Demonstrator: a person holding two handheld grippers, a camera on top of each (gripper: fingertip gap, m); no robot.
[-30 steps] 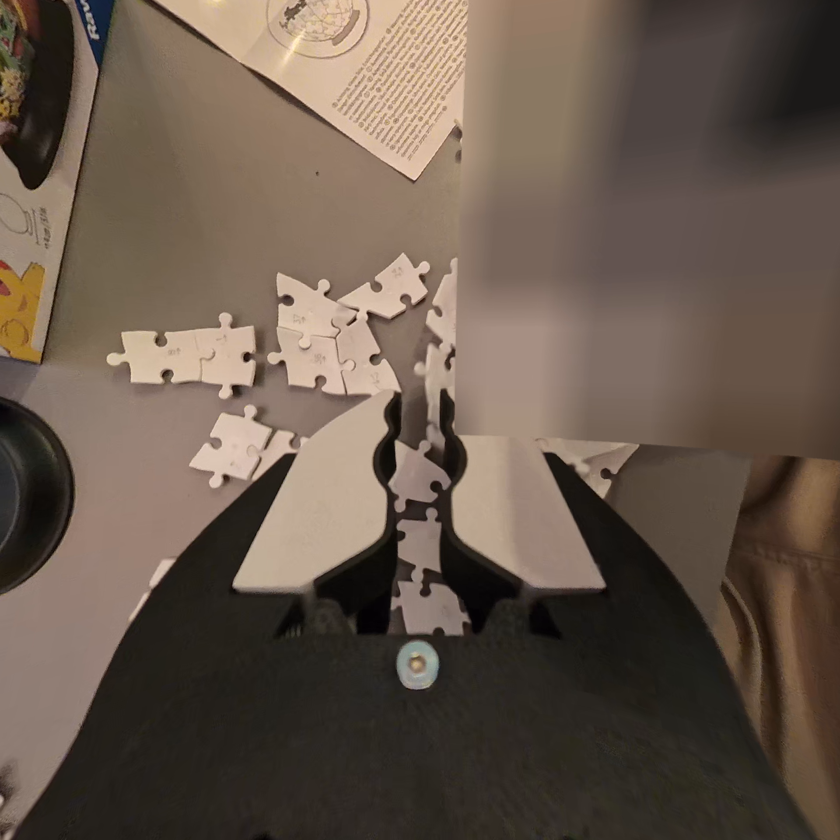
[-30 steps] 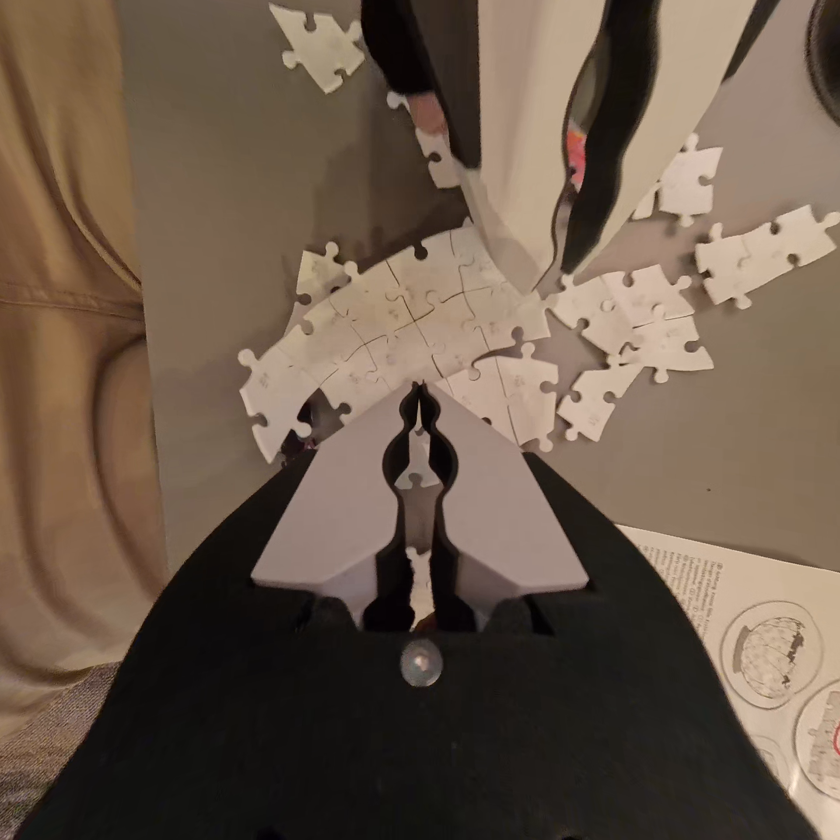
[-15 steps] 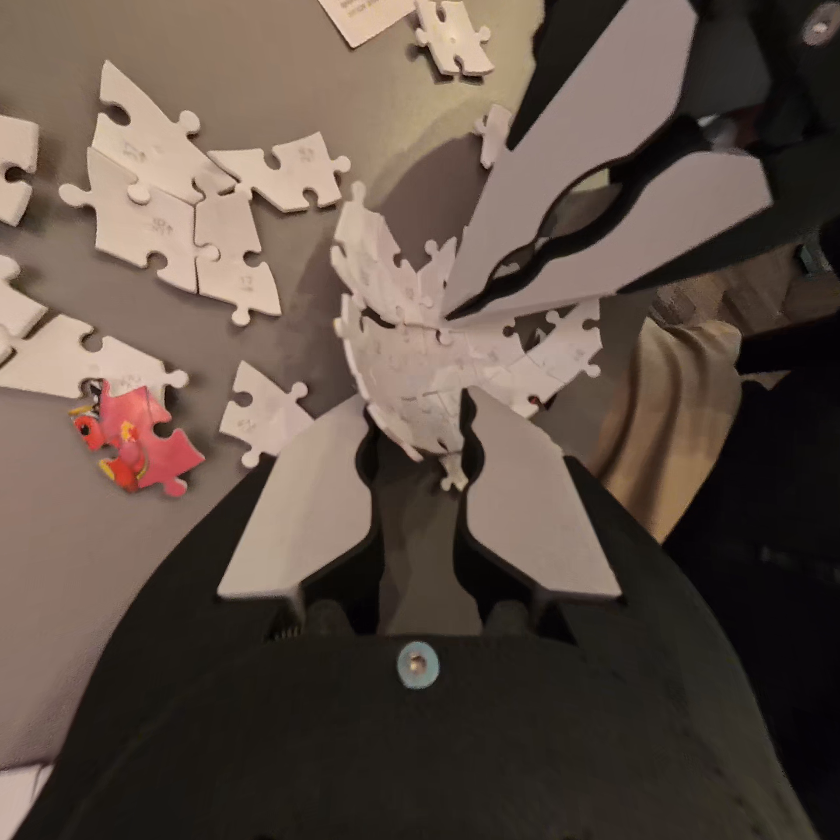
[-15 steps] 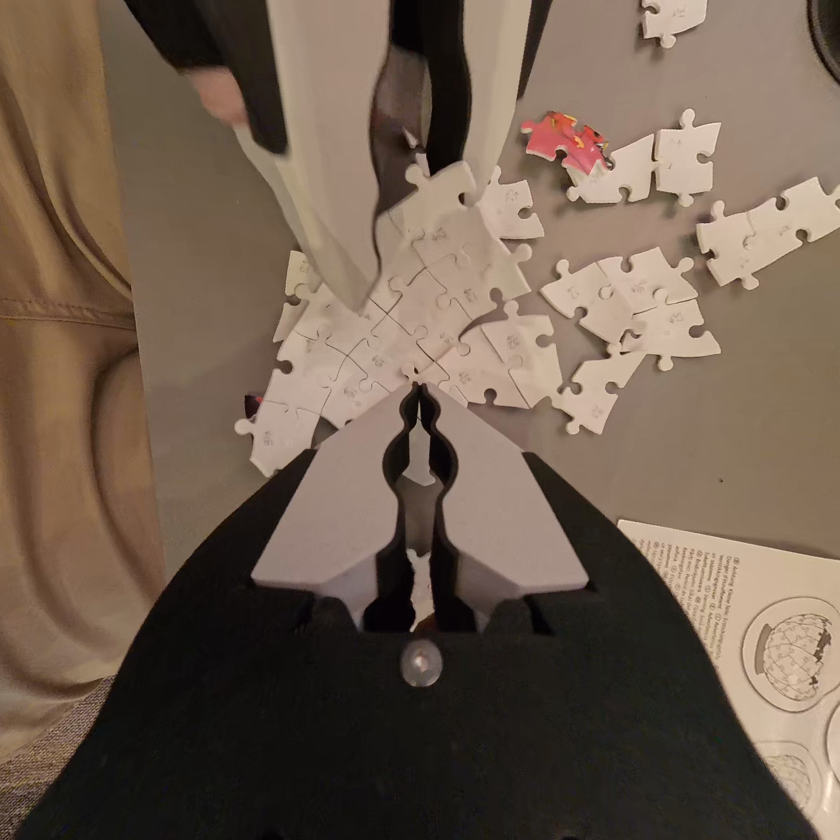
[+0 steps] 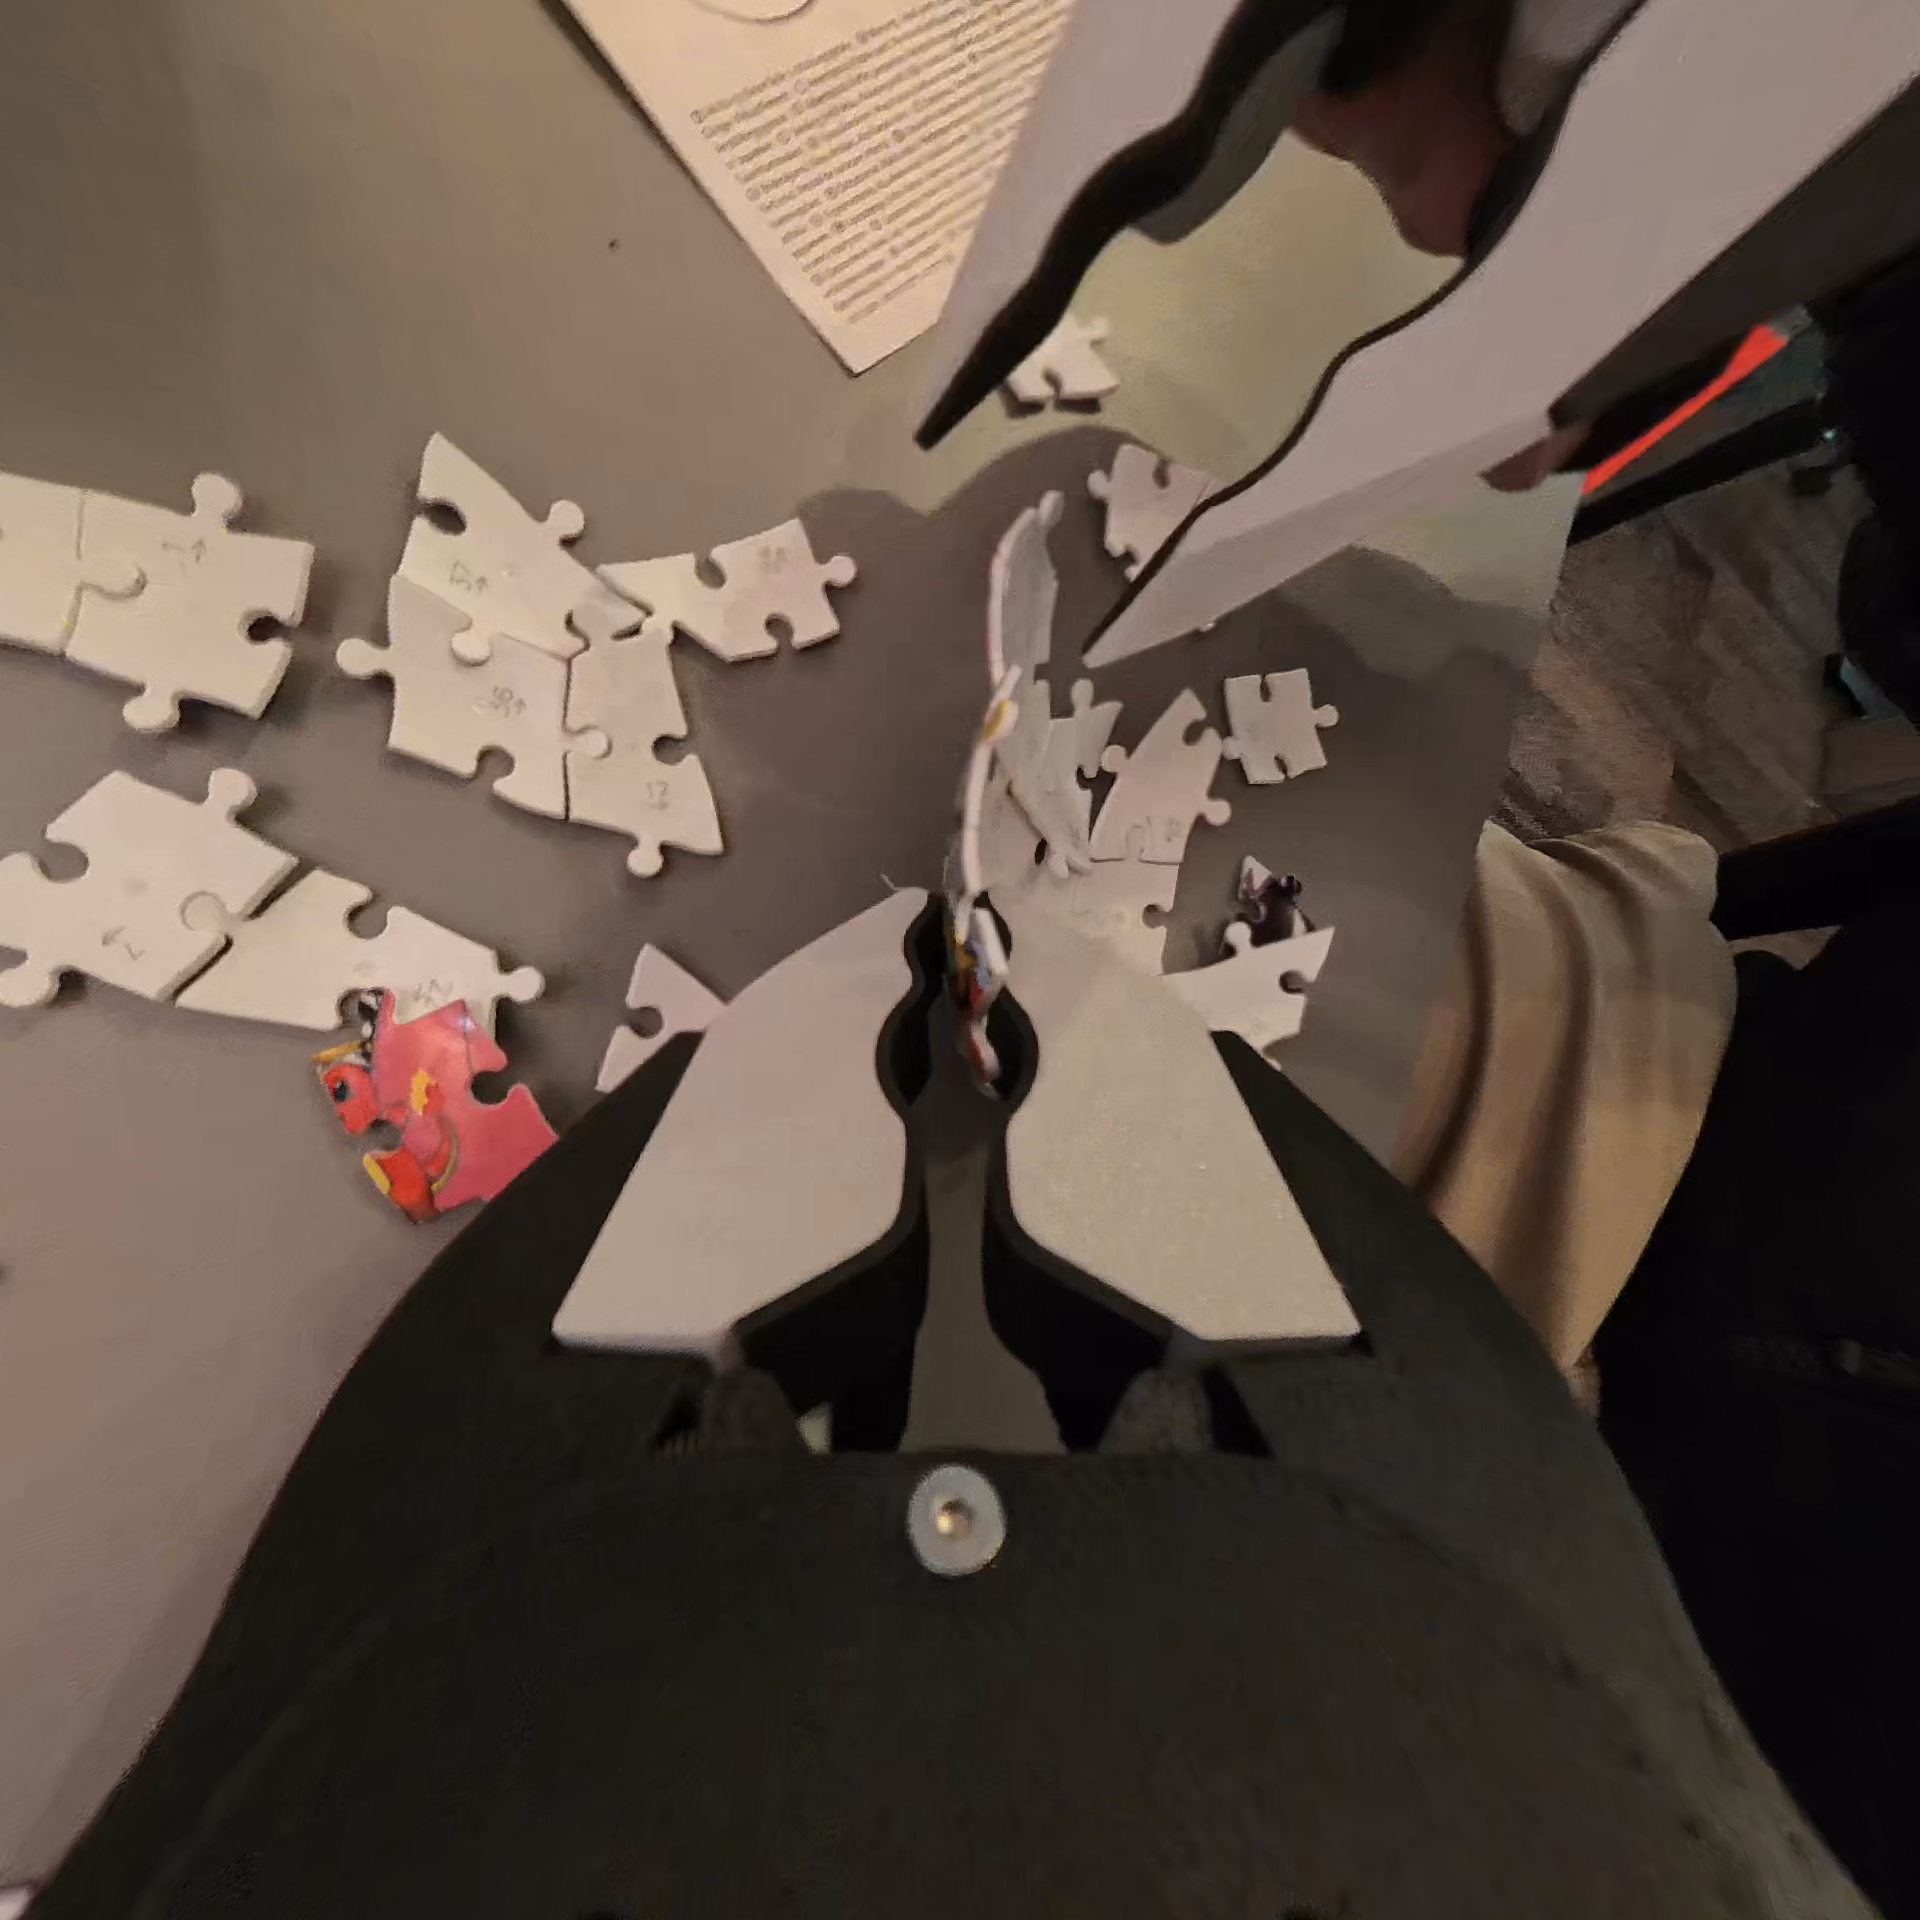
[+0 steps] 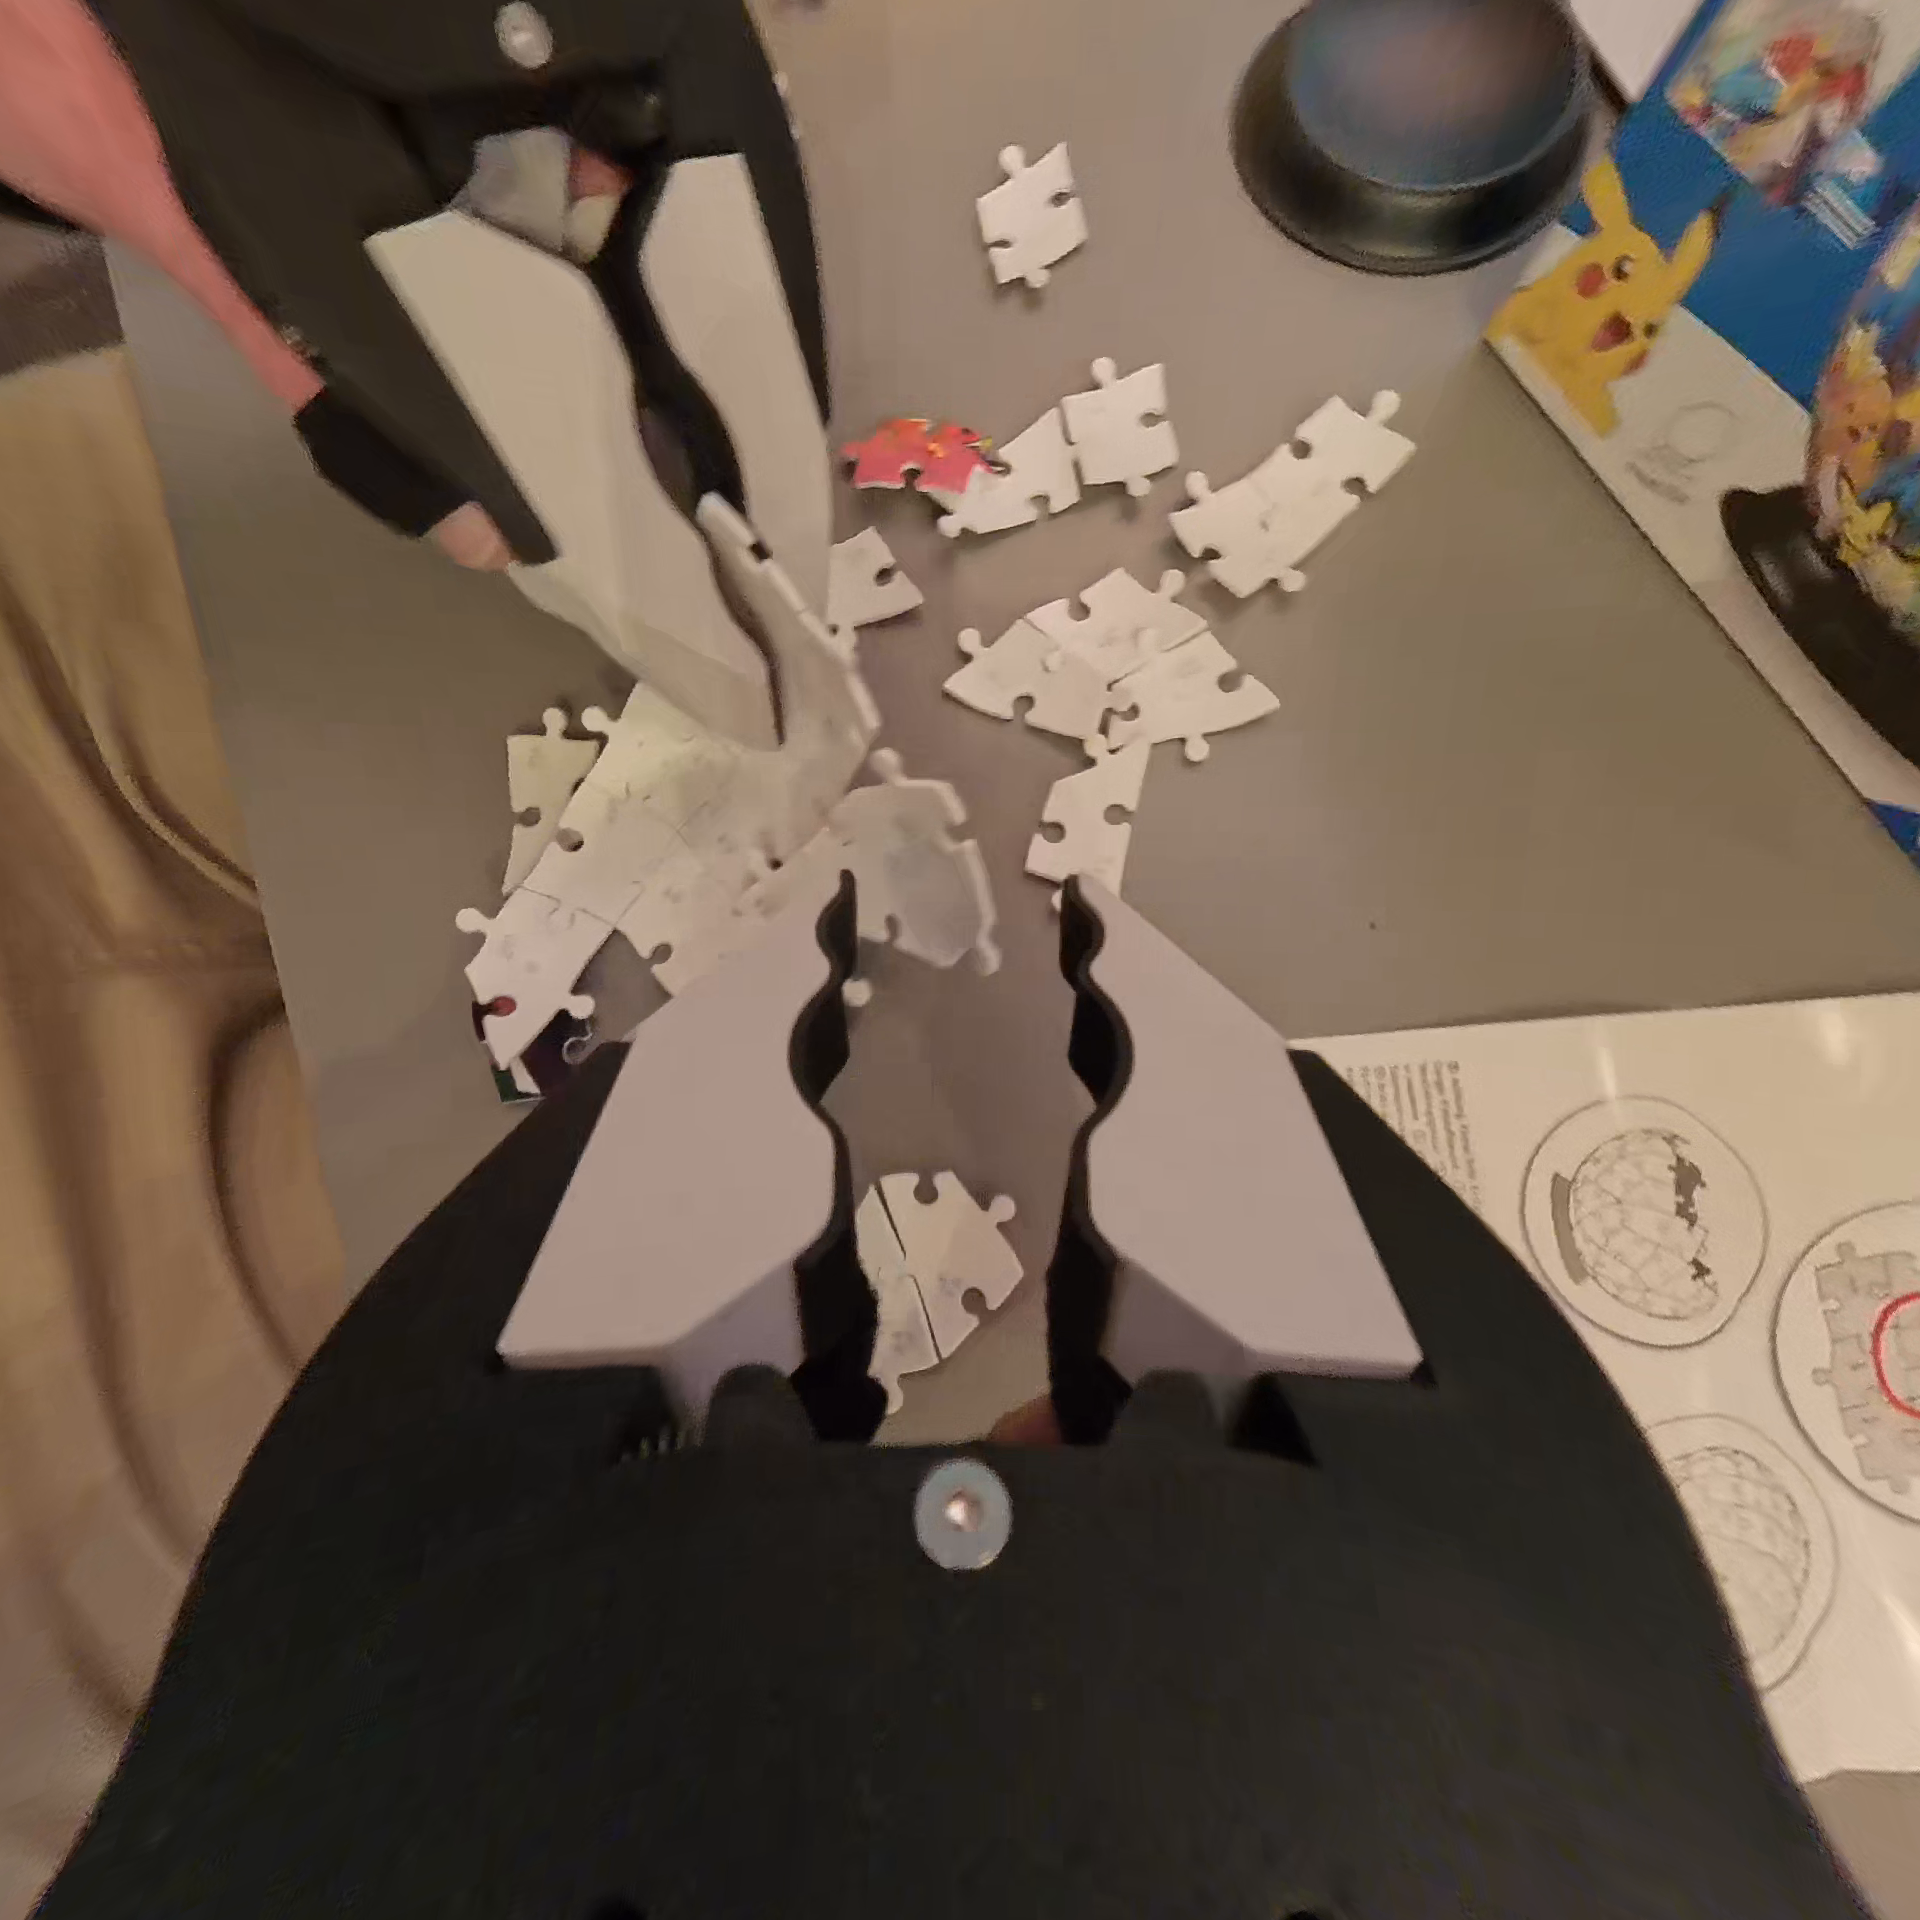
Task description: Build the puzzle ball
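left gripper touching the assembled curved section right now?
Touching. The left wrist view shows the left gripper with its tips closed on the edge of the curved section; the right wrist view agrees.

Left gripper [image 5: 961,940] fingers [image 5: 800,1122] pinch the curved puzzle section [image 5: 1013,748] edge-on.

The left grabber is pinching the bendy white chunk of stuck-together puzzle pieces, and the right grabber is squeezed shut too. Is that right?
Not quite. The right gripper is open, with its grey fingers wide apart and gripping nothing, as the right wrist view shows. The left gripper is indeed pinching the curved white chunk of joined puzzle pieces.
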